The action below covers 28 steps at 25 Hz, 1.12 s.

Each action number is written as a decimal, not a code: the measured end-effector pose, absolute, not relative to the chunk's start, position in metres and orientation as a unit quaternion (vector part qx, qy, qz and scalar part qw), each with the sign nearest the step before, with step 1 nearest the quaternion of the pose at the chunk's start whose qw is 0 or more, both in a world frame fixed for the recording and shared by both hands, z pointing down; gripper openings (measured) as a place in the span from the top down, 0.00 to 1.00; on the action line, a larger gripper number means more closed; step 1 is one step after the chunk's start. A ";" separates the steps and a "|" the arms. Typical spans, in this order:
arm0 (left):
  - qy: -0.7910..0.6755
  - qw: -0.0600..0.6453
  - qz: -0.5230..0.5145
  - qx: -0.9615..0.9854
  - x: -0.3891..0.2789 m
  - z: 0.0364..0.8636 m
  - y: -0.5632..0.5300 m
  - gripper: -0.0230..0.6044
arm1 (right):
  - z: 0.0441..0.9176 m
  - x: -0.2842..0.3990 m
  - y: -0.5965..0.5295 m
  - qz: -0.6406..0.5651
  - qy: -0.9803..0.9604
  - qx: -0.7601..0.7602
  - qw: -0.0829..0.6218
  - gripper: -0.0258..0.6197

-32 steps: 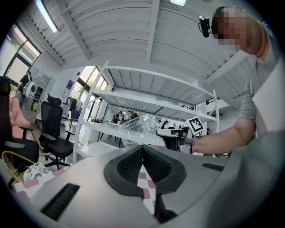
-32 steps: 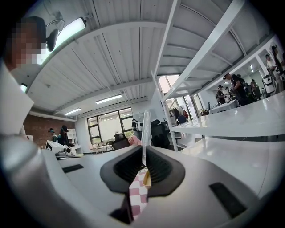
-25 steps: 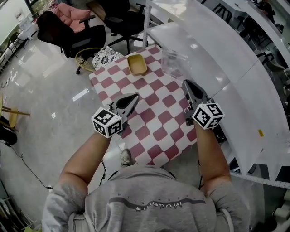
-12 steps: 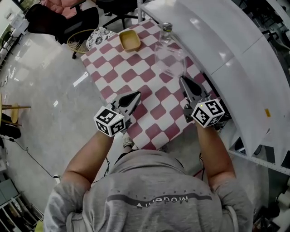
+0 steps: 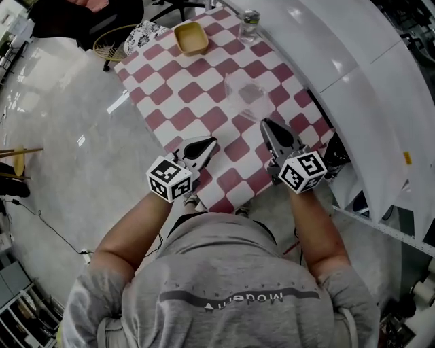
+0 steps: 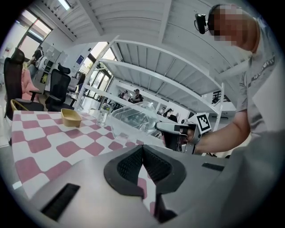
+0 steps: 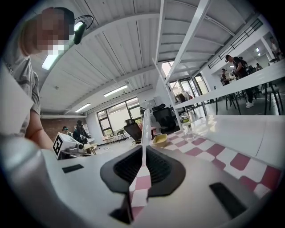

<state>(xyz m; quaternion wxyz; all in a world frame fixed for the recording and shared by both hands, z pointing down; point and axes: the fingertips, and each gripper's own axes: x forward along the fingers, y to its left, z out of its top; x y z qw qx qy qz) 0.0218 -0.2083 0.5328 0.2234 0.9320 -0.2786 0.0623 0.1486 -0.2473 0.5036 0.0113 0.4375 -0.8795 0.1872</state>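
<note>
Container (image 5: 246,95), clear, barely shows; left claw (image 5: 208,142) and right claw (image 5: 266,126) clenched empty.

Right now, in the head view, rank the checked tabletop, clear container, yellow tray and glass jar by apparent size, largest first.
1. checked tabletop
2. clear container
3. yellow tray
4. glass jar
The container is nearer the camera than the tray, so that step is less sure.

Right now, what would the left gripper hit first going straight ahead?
Probably the clear plastic container, held at its wall by the right gripper, though depth is unclear.
</note>
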 end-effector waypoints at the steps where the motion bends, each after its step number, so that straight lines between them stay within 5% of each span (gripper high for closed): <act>1: -0.278 0.224 0.064 0.932 0.022 0.536 -0.207 0.94 | 0.509 0.147 -0.245 0.189 -0.880 0.437 0.014 0.90; 28: -0.275 0.241 0.095 0.926 0.028 0.568 -0.199 0.94 | 0.562 0.145 -0.203 0.220 -0.877 0.423 0.061 0.90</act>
